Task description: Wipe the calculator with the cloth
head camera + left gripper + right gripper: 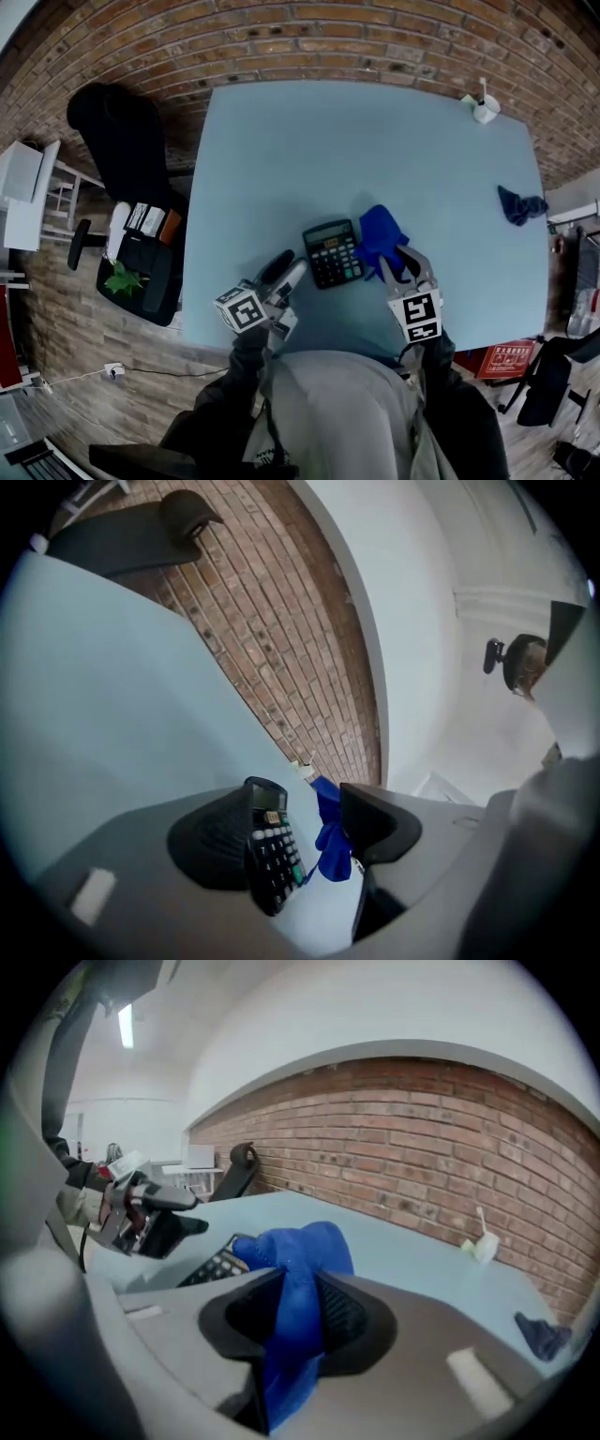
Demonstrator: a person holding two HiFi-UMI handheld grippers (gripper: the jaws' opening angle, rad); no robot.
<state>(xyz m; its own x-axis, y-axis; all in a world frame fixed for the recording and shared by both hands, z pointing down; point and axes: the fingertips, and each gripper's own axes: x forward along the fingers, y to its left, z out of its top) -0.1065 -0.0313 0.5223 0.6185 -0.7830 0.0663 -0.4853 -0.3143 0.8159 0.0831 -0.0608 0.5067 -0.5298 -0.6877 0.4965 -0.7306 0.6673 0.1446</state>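
Blue cloth (380,236), pinched tight in the jaws of the right gripper (405,264), sits just right of the black calculator (333,253) near the front edge of a pale blue table (375,141). Left gripper (291,266) waits just left of the calculator, jaws apart, gripping nothing. Farther back, a dark rag (520,204) lies by the table's right edge, a brick wall (375,37) beyond.

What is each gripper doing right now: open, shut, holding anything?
Left gripper: open; the calculator shows in the gap between its jaws, not clamped.
Right gripper: shut on the blue cloth.
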